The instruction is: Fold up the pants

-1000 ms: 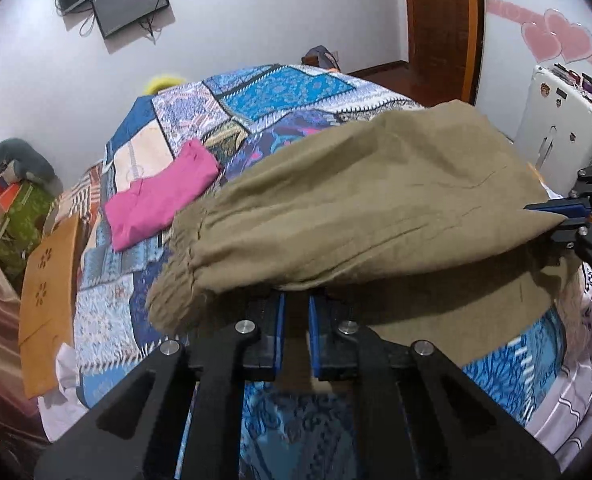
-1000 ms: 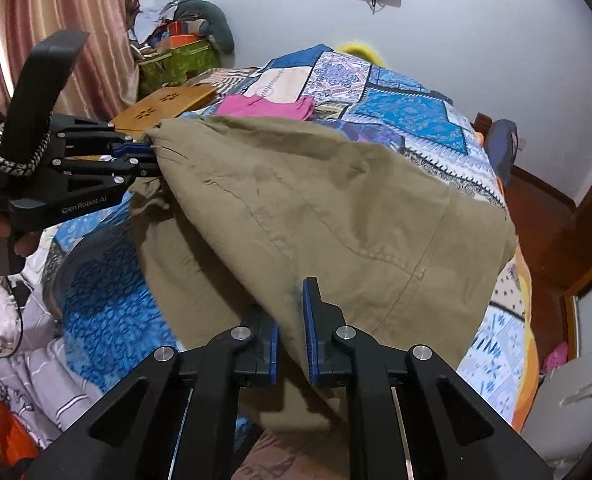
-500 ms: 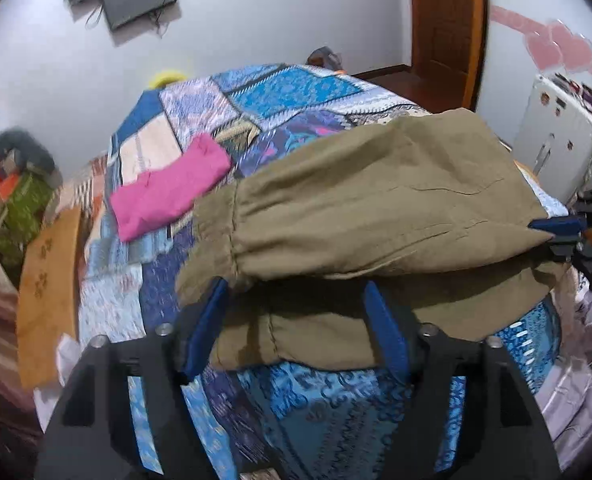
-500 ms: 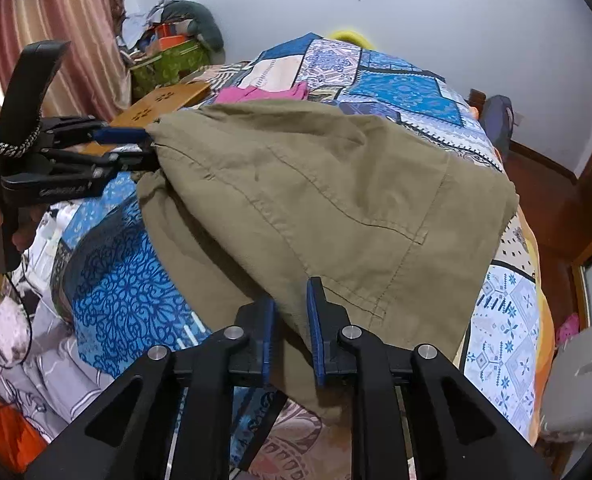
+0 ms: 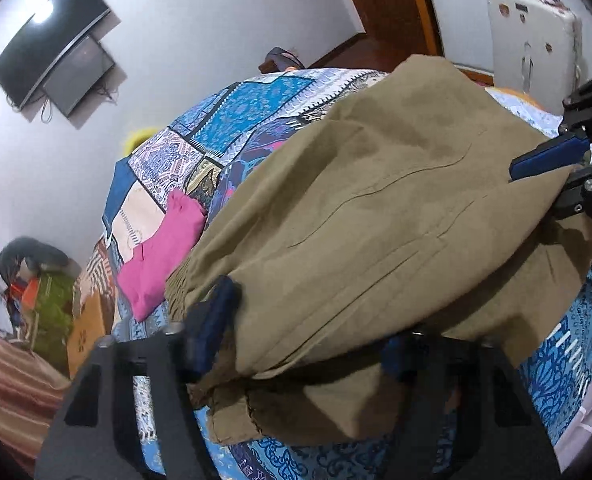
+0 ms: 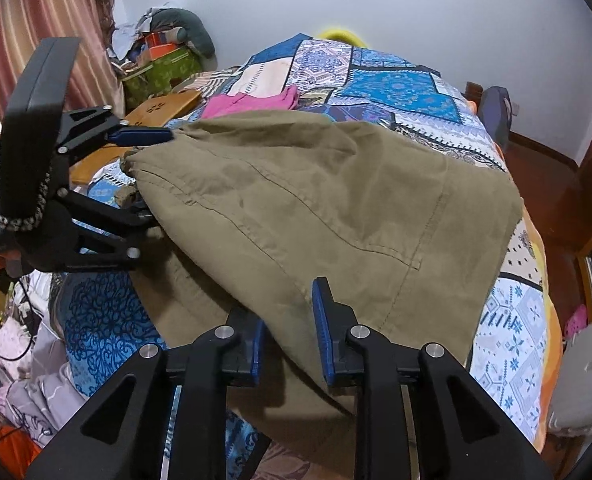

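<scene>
Patchwork bedspread [image 6: 395,88] bears folded pants [image 6: 335,208], edges between both grippers' jaws.

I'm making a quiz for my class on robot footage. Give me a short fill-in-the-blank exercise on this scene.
1. The pants lying on the patchwork bedspread are ____ in colour.
2. The folded garment beyond the pants is ____.
3. A dark screen hangs on the ____.

Missing words: olive; pink; wall
</scene>
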Tool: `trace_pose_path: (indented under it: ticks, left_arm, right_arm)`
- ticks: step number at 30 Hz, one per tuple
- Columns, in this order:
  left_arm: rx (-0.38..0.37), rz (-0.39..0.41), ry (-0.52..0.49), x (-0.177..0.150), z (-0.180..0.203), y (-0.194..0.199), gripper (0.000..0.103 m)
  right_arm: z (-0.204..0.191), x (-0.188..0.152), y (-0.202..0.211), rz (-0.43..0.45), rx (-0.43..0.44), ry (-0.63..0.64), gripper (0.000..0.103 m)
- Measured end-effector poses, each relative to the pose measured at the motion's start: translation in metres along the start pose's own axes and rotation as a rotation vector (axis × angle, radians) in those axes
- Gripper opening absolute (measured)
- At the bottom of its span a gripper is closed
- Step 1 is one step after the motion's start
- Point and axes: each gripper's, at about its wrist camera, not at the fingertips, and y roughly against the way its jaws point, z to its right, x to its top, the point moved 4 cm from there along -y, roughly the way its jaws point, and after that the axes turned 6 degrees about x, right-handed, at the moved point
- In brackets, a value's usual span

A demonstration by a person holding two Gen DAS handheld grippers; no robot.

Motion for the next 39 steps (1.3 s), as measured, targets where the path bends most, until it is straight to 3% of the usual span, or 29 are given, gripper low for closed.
trace_pose_path:
  ticks: [4,11,17,27,33,39]
  left_arm:
    - [-0.009,0.0,0.039,0.0,-0.007,0.002,0.033]
    - [-0.009,0.011,0.083,-0.005,-0.008,0.016,0.018]
    - [-0.049,0.037,0.118,-0.011,-0.007,0.03,0.017]
    - [-0.103,0.009,0.185,-0.036,0.01,0.033,0.017]
    - [-0.12,-0.005,0.192,-0.042,0.011,0.037,0.019]
    - [-0.208,-0.013,0.266,-0.043,-0.006,0.058,0.028]
  right_arm:
    - [0.0,0.0,0.002,0.008,0.005,-0.004,0.019]
    - [-0.005,-0.001,0.011,0.032,0.03,-0.011,0.01]
    - [-0.009,-0.006,0.018,0.027,0.039,-0.007,0.009]
    - [-0.013,-0.029,0.013,-0.008,0.064,-0.057,0.009]
    - [-0.015,-0.031,0.016,-0.053,0.09,-0.087,0.018]
    - [-0.018,-0.028,0.039,-0.028,0.141,-0.102,0.028]
